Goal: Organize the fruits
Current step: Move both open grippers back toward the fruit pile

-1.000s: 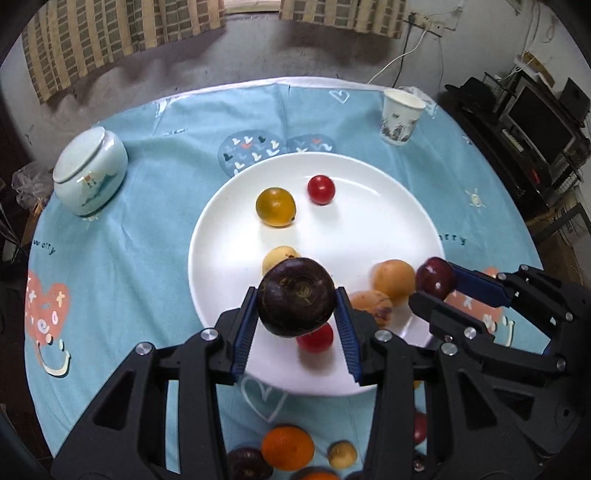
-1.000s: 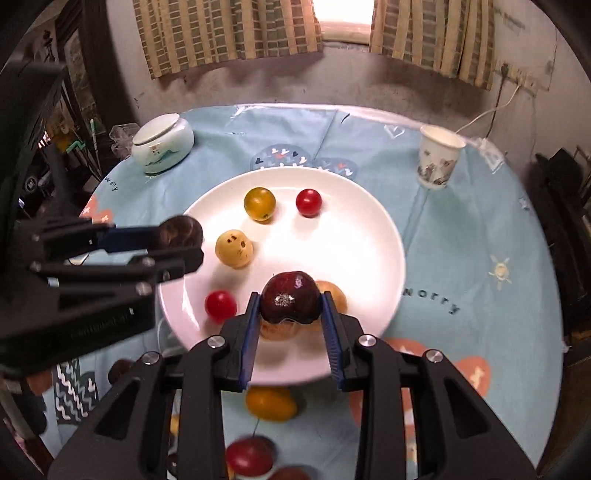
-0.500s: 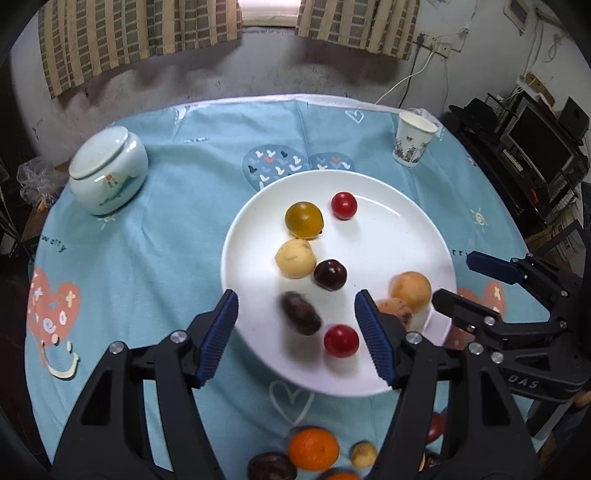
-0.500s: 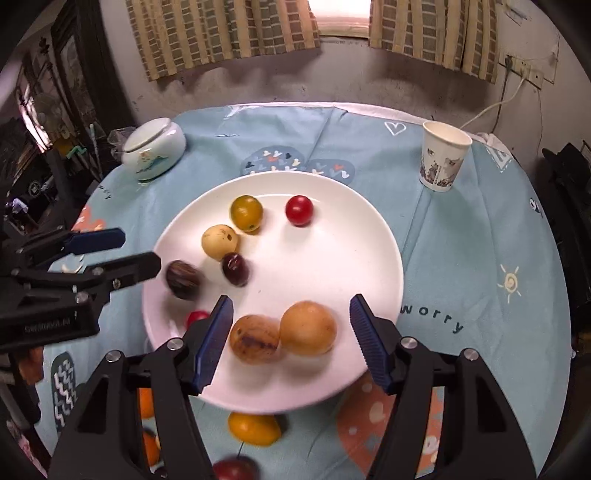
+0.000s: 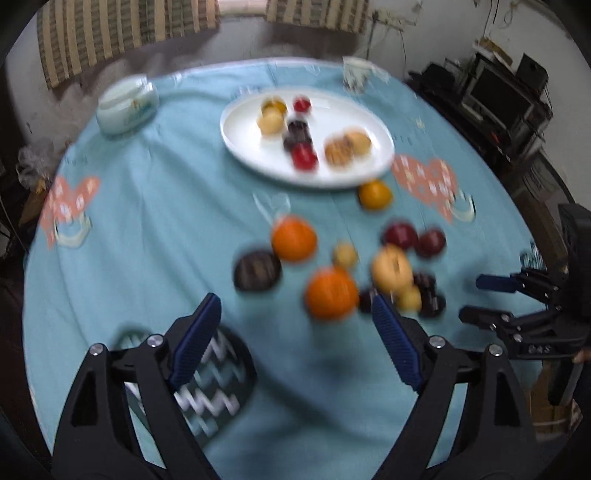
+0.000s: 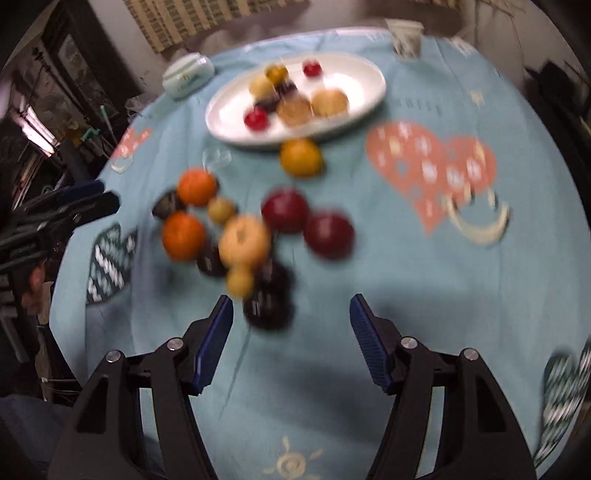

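Gaping wide, both the left gripper (image 5: 295, 325) and right gripper (image 6: 291, 317) hold nothing; only the right view shows a seemingly sun-shaped print (image 6: 291, 461).

A round table in a small, dim room

The table (image 5: 110, 229) has a blue cloth with pink hearts. Striped curtains (image 5: 122, 33) hang on the grey wall (image 5: 240, 44) behind it. Dark shelves (image 5: 495, 96) stand on one side, full of black boxes. Light comes from a window (image 5: 242, 3) up top.

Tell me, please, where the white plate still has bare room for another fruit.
The white plate is bare along its right end, beyond the red fruit, and at its near-left rim. Its middle is crowded with fruit.
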Motion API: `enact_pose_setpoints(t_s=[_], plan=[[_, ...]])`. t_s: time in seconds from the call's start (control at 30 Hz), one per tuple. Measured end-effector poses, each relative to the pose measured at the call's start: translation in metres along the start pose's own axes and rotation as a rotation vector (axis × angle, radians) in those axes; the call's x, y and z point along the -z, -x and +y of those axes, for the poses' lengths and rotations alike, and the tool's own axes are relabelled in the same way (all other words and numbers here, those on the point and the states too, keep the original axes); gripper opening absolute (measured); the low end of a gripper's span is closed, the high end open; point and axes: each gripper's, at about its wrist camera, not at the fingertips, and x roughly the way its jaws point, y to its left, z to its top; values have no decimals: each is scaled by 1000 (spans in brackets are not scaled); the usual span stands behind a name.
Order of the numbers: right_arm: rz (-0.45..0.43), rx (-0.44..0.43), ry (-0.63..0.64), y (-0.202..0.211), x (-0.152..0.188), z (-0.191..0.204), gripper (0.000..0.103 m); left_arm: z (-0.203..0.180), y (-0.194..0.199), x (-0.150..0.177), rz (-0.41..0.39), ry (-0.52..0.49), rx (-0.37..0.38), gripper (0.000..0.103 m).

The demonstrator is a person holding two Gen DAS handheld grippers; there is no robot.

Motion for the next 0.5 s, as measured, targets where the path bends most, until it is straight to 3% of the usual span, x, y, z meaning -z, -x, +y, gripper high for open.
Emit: enact_pose_setpoints(t_s=[0.1,0.17,0.5], plan=[[39,32,5,-13,33,11,66,-11,-11,36,87,-14,8,85],[18,30,26,-13,40,19,62,-17,-14,48,114,-32,11,85],[-10,68,29,-28,11,25,59,-23,12,54,63,-39,-3,85]])
